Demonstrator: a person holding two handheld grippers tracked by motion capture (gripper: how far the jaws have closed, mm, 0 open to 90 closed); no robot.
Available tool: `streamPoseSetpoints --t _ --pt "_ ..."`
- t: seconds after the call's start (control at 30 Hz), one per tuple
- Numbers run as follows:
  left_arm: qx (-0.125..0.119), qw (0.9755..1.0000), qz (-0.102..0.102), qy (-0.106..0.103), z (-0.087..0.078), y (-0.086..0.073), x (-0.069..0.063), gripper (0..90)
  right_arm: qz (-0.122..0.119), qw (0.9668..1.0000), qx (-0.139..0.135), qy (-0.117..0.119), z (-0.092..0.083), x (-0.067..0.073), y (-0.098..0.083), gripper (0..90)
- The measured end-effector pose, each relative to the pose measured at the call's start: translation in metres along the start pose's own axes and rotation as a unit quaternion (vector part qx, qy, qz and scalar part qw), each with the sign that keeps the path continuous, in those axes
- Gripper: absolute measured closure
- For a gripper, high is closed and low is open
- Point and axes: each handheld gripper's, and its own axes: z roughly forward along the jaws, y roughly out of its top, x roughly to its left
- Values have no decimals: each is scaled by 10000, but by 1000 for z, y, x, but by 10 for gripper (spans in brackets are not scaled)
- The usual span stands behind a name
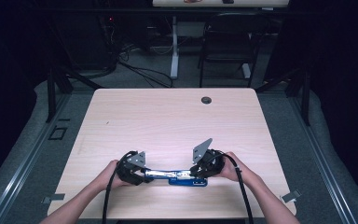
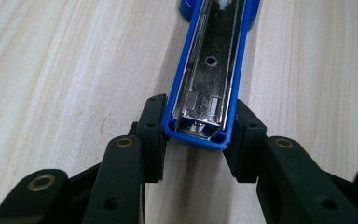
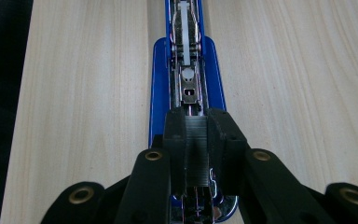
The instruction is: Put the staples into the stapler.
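A blue stapler (image 1: 179, 177) lies swung open flat on the wooden table (image 1: 168, 121), near its front edge. My left gripper (image 1: 142, 173) is shut on the tip of the stapler's blue top arm (image 2: 209, 70), whose shiny metal channel faces up; the pads (image 2: 151, 135) press on both of its sides. My right gripper (image 1: 196, 171) comes in from the other end and is shut on the narrow metal staple rail (image 3: 186, 51) above the blue base (image 3: 158, 93), with its fingertips (image 3: 175, 135) close together. A hand holds each gripper.
A round cable hole (image 1: 206, 100) sits near the table's far edge. Behind the table stand a dark chair (image 1: 228, 42) and a white desk leg (image 1: 174, 46) with cables on the floor. Black cables (image 1: 244, 196) trail from both grippers toward the front edge.
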Motion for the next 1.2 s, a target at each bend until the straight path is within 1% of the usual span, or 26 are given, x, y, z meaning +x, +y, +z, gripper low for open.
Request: streamPoseSetpoints --t 0.03,0.07,0.13,0.17,0.23,0.47,0.5,0.7,0.8,0.83,0.93,1.03,1.07,1.1,1.13,1.17,1.2 --pt "44 9999 5 101 0 0 -1 636 -23 10000 25 0 0 0 0 782" --pt "-21 10000 -5 65 1 0 -1 635 -31 10000 29 -1 2 1 1 781" --pt "-42 10000 -19 43 1 0 -1 636 -40 10000 32 17 3 1 1 780" --pt "40 9999 5 94 0 0 -1 635 -47 10000 37 17 3 1 1 780" --pt "-45 10000 -19 44 1 0 -1 635 -54 10000 43 22 3 0 1 780" --pt "-26 10000 -22 36 1 0 -1 635 -92 9999 84 46 3 0 2 776" --pt "-14 10000 -20 26 0 0 -1 635 -60 9999 70 60 3 0 2 772" --pt "-12 10000 -18 26 0 0 -1 635 -42 9999 69 84 3 -1 1 759" --pt "-12 10000 -15 27 0 0 -1 635 -45 9998 164 94 4 -2 1 753" --pt "-12 10000 -12 29 0 0 -1 635 7 9998 131 115 4 -2 0 749" --pt "-15 10000 -18 33 0 0 -1 635 63 9999 73 127 2 -3 0 744" --pt "-46 10000 -28 54 1 0 -1 634 196 9998 1 37 -2 -6 0 731" --pt "-22 10000 -23 43 0 0 -1 634 317 9995 -51 -5 -6 -7 0 722" --pt "-22 10000 -23 43 0 0 -1 634 317 9995 -51 -5 -6 -7 0 722" --pt "-52 10000 -31 70 1 0 -2 634 407 9991 -102 -77 -7 -8 0 716" --pt "-50 10000 -33 68 1 0 -2 633 478 9987 -90 -139 -10 -10 0 712" --pt "-11 10000 -20 45 0 0 -1 633 494 9987 -37 -141 -11 -11 0 707"
